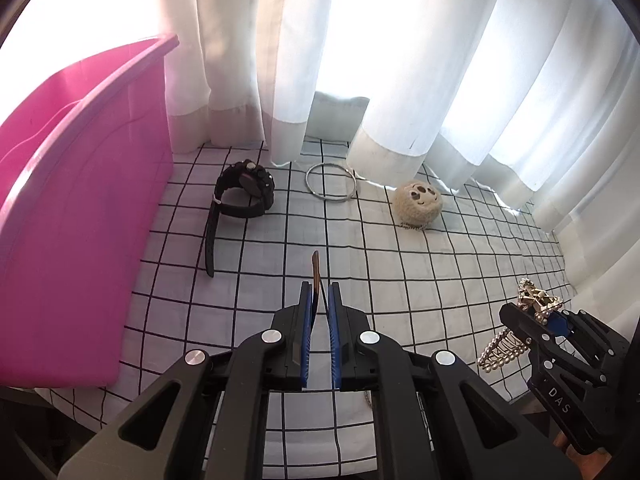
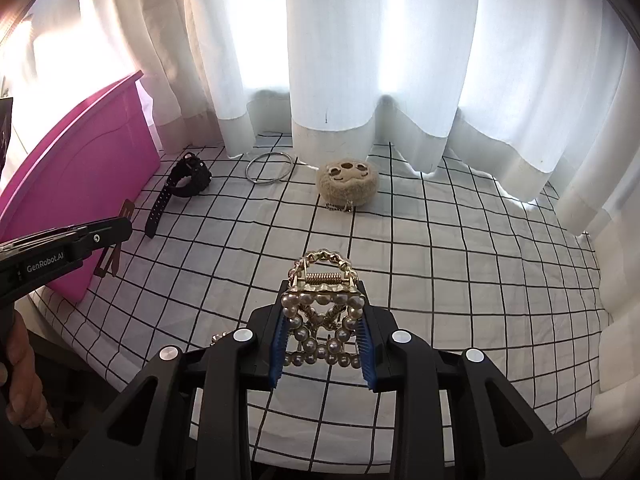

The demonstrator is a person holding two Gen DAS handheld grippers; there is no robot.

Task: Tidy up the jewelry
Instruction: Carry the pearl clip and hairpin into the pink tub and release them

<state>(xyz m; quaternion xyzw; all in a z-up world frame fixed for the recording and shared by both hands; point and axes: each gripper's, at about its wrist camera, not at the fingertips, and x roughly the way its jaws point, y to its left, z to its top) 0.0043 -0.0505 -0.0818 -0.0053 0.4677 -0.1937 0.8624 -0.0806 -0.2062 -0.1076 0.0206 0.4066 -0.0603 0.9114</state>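
Observation:
My left gripper [image 1: 320,292] is shut on a thin flat brown hair clip [image 1: 315,272], seen edge-on and sticking up past the blue pads. The right wrist view shows that clip [image 2: 113,258] as a slotted flat strip held by the left gripper [image 2: 122,227] beside the pink bin. My right gripper [image 2: 322,314] is shut on a gold claw clip set with pearls [image 2: 320,284], its spring facing away. The left wrist view shows the right gripper [image 1: 538,316] at the lower right, with the pearl clip [image 1: 534,298] held above the checked cloth.
A pink plastic bin [image 1: 80,200] stands at the left on the white checked cloth [image 1: 400,280]. Farther back lie a black watch [image 1: 244,192], a silver bangle [image 1: 331,181] and a beige plush ball with a chain [image 1: 418,204]. White curtains hang behind and to the right.

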